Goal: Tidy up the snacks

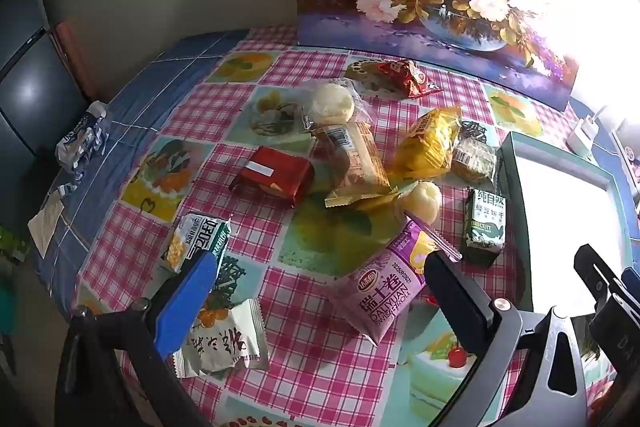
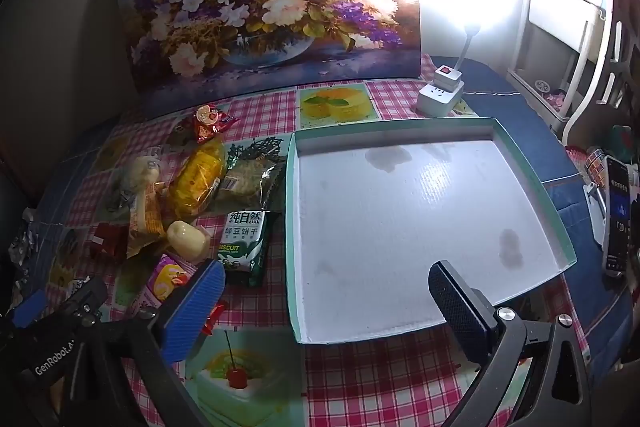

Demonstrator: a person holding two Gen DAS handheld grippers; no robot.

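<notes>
Both the left gripper [image 1: 316,291] and right gripper [image 2: 328,291] hang wide open, holding nothing. Snack packets [image 1: 356,163] lie scattered on the bench [image 1: 304,355] beside a shallow box [image 2: 532,167].

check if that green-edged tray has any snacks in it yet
Empty. The tray shows only its bare white floor with a few faint stains.

Left tool [image 1: 320,291] open above scattered snacks [image 1: 352,163].
</notes>
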